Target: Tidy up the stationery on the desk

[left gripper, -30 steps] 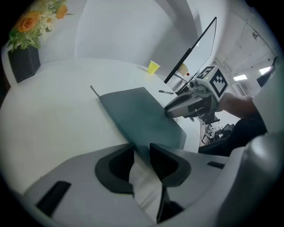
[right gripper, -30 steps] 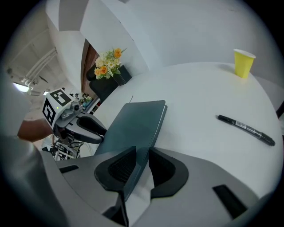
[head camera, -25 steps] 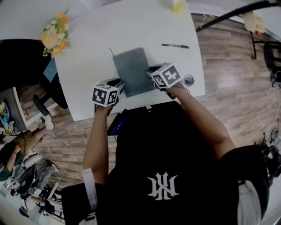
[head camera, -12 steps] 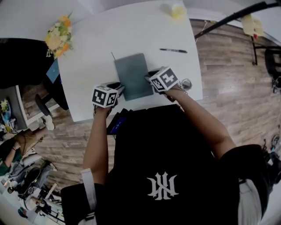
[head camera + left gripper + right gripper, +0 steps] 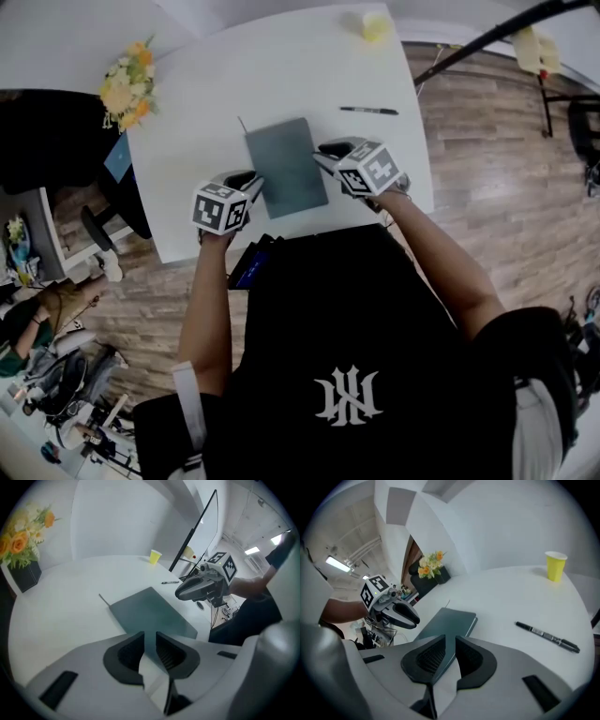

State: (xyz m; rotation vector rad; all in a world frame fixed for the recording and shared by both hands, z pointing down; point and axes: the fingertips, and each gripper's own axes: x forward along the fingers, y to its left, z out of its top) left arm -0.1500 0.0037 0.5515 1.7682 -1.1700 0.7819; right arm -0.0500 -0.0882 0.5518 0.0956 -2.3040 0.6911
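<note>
Fingers (image 5: 127, 652) of the left gripper (image 5: 150, 638) have just been closing. They now stand only a narrow slit apart, with the near left edge of a dark grey-green notebook (image 5: 286, 167) running between them. They appear to pinch that edge, though the contact itself is hard to make out. The right gripper (image 5: 450, 641) has likewise just been closing its fingers. The notebook's right edge runs into the thin gap between them and fills it, so this side looks gripped as well.

From the head view, the notebook sits closed near the front middle of a white table (image 5: 206, 84), with one gripper on each side of it. The left gripper is at its near left corner and the right gripper is partway up its right edge. A thin dark strand (image 5: 241, 122) sticks out from the notebook's far left corner. Whether the notebook rests flat on the table or is raised a little cannot be told.

A black pen (image 5: 368, 111) lies on the table beyond the right gripper, apart from the notebook. A yellow cup (image 5: 375, 25) stands upright at the far edge of the table. A bunch of orange and yellow flowers (image 5: 127, 82) sits at the far left corner. The person's bare forearms reach in from the bottom of the view, over a black shirt.
</note>
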